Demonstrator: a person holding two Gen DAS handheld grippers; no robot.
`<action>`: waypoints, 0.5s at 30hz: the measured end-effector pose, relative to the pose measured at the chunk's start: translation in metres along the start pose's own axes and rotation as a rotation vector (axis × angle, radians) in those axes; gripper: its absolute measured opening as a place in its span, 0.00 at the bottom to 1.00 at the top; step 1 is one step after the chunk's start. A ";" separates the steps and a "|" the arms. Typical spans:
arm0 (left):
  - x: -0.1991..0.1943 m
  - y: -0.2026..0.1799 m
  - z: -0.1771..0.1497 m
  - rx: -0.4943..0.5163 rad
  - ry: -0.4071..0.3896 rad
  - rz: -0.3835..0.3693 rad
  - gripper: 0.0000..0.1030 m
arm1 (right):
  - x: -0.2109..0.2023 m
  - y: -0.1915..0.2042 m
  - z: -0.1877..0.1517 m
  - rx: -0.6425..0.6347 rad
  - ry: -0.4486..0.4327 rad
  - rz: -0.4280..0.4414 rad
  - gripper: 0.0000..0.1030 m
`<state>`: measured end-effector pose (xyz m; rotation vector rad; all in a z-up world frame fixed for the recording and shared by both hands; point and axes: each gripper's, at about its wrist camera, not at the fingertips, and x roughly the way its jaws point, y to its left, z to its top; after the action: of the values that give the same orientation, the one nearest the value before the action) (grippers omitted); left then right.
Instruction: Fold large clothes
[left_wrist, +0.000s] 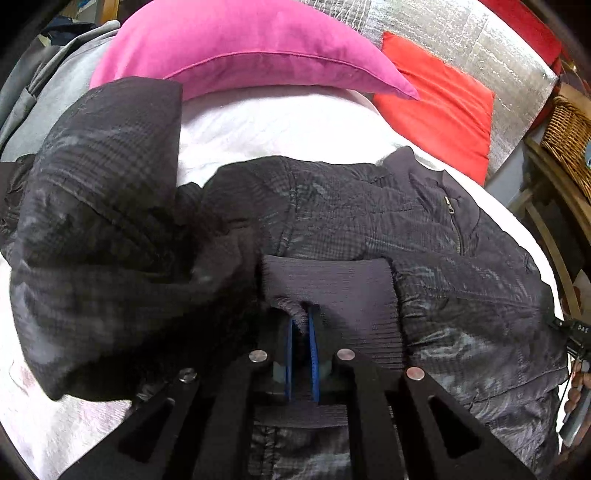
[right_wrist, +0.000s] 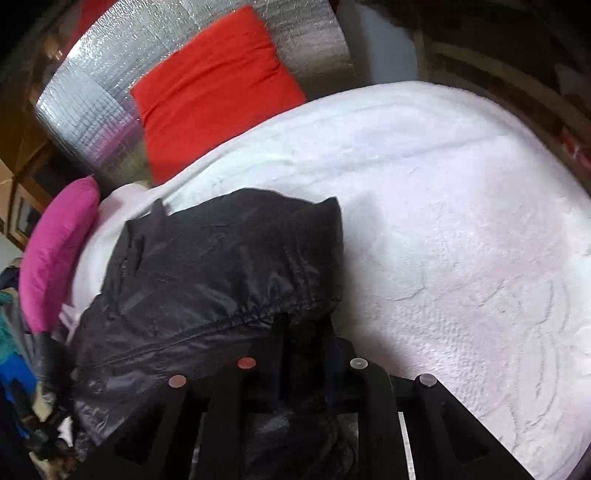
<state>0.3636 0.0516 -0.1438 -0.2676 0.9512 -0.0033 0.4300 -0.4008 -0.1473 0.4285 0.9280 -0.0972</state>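
My left gripper (left_wrist: 301, 325) is pinched narrow on the ribbed cuff (left_wrist: 332, 284) of the dark jacket (left_wrist: 332, 214), which spreads ahead of it across the white bed (left_wrist: 277, 125). My right gripper (right_wrist: 303, 332) clamps the jacket's gathered hem (right_wrist: 255, 314).

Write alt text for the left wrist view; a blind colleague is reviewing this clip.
The left claw is shut on the ribbed cuff of a dark jacket spread on a white bed cover. A pink pillow and a red pillow lie beyond it.
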 end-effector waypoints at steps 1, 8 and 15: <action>-0.003 0.002 0.003 -0.012 -0.007 0.008 0.10 | -0.006 0.004 -0.002 -0.020 -0.035 -0.042 0.23; -0.032 0.004 0.013 -0.013 -0.045 0.066 0.21 | -0.080 0.031 -0.025 -0.128 -0.226 -0.073 0.69; -0.056 -0.019 0.006 0.001 -0.132 0.078 0.54 | -0.089 0.081 -0.070 -0.298 -0.203 0.027 0.75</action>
<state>0.3382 0.0413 -0.0908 -0.2270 0.8299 0.0848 0.3449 -0.3082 -0.0882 0.1512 0.7219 0.0224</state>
